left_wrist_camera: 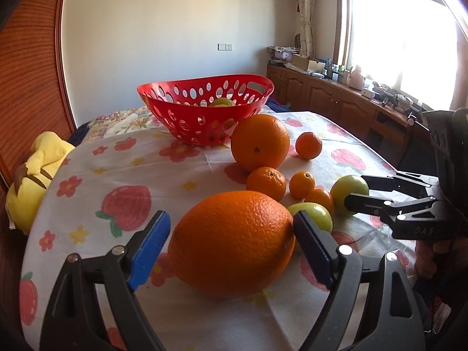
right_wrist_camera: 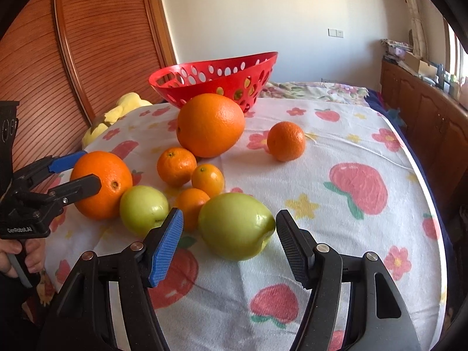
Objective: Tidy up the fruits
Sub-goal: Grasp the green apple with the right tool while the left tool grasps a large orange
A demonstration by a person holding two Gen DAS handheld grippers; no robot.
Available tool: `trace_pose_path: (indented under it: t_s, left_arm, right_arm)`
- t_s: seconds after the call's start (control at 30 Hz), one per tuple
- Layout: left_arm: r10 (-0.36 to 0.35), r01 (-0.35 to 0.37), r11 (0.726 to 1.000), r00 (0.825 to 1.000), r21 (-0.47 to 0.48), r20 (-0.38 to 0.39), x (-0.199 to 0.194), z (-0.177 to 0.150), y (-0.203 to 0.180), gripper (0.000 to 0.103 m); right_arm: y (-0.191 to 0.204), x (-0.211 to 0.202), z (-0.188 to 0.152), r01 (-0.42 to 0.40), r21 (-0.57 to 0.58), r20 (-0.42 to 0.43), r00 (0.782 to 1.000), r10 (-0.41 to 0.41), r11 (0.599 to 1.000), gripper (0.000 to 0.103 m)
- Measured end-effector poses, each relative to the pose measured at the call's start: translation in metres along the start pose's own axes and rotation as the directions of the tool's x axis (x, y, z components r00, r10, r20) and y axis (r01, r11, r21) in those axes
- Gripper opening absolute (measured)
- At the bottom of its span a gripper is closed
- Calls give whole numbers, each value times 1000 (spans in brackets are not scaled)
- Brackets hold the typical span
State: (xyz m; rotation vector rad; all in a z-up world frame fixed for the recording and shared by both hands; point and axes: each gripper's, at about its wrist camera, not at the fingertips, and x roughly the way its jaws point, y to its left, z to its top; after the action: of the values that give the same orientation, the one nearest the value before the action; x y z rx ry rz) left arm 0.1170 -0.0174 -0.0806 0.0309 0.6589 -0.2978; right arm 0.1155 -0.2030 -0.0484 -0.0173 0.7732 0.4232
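Observation:
My left gripper [left_wrist_camera: 231, 231] is open with its jaws on either side of a big orange [left_wrist_camera: 232, 241] on the table; it also shows in the right wrist view [right_wrist_camera: 79, 172], around that orange [right_wrist_camera: 102, 184]. My right gripper [right_wrist_camera: 229, 232] is open around a green apple [right_wrist_camera: 235, 225]; it shows in the left wrist view [left_wrist_camera: 355, 188] at that apple [left_wrist_camera: 348, 190]. A second green apple [right_wrist_camera: 143, 209], a second big orange [right_wrist_camera: 210, 124] and several small oranges [right_wrist_camera: 177, 165] lie nearby. The red basket [left_wrist_camera: 204, 108] stands at the back, holding a green fruit [left_wrist_camera: 222, 102].
The table wears a white cloth [right_wrist_camera: 336, 204] printed with strawberries and flowers. A yellow plush toy [left_wrist_camera: 35, 175] lies off the left edge by a wooden door [right_wrist_camera: 96, 44]. Wooden cabinets [left_wrist_camera: 336, 96] run under the window on the right.

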Motion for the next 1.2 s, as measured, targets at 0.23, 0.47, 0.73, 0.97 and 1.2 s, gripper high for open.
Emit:
trace_pose_path:
  t_s: [0.23,0.47,0.73,0.97,1.2]
  left_arm:
    - [4,-4,1000,1000,-2,6,3,-4,-1,89]
    - [24,-24,1000,1000,15,-1,4,-4,-5,90]
    - [41,-40,999,999,30,-32,9,-5,-8,94]
    - [48,-45,998,996,48,-71,22,-3,-8,96]
    - [31,-26,998,994,51,-103,27,-2,-6,96]
  right_arm:
    - [-2,5,-1,3,10,-12,1000,-3,1000,68]
    - [-3,14,-1,18,15,-56,998,-17,1000,68]
    - [-2,16,-3,25,5,-58,998,-25,1000,60]
    - [-2,16,-4,26,7,-54,998,-26,1000,60]
    - [-3,15,-4,24,11,-53,998,-23,1000,60]
